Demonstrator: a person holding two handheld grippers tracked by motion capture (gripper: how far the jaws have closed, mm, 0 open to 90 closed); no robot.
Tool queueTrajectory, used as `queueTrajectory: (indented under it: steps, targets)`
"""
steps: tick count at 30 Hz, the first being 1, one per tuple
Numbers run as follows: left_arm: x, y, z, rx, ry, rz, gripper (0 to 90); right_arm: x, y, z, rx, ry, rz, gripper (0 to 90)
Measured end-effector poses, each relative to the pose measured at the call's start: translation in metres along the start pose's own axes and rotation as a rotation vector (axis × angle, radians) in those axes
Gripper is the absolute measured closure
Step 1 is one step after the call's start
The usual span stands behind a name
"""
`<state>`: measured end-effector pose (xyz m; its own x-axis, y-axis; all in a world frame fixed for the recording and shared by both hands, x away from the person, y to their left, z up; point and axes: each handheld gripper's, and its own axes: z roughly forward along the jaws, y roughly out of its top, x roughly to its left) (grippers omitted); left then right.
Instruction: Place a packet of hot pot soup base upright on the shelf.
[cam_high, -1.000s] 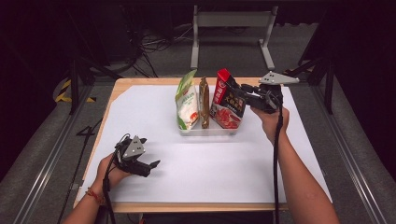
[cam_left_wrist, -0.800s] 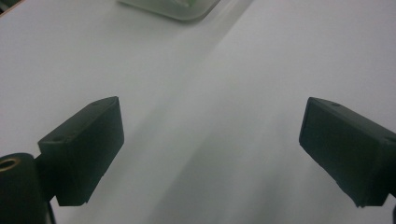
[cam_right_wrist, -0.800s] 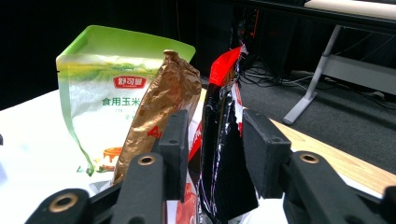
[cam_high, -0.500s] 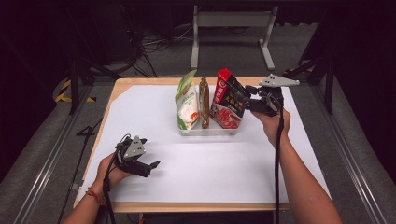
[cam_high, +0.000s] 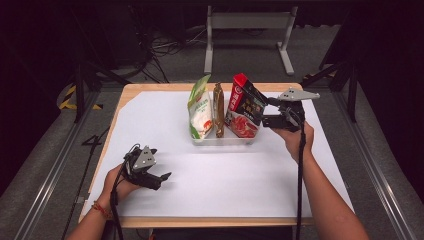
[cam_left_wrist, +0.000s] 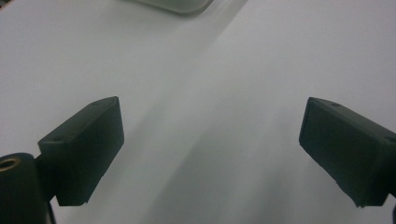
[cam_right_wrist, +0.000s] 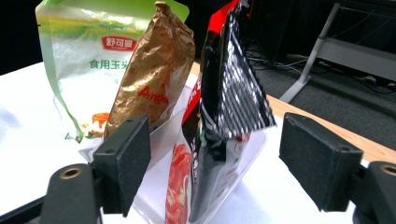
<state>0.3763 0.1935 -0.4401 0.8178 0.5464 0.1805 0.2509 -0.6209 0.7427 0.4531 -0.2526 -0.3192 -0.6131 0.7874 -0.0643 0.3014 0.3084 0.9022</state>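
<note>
At the far right, my right hand-held gripper (cam_high: 267, 111) has just opened wide, letting go of the red pouch (cam_high: 243, 106) standing in the tray (cam_high: 225, 141).

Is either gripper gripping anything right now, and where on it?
Nothing: right gripper just opened, pads clear of the red pouch; left gripper open over paper.

Black grippers (cam_high: 280, 117) – grey plates (three-cornered), trailing cables.
</note>
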Motion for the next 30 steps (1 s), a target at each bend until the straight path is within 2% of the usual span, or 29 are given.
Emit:
queueTrajectory:
  steps: [13, 30]
  targets:
    - [0.0, 0.0, 0.0, 0.004, 0.002, 0.005, 7.3, 0.003, -0.019, -0.008, 0.015, -0.015, -0.041, 19.1]
    - [-0.001, 0.0, 0.001, 0.005, -0.002, 0.005, 7.3, 0.005, -0.052, -0.016, 0.044, -0.004, -0.088, 16.0]
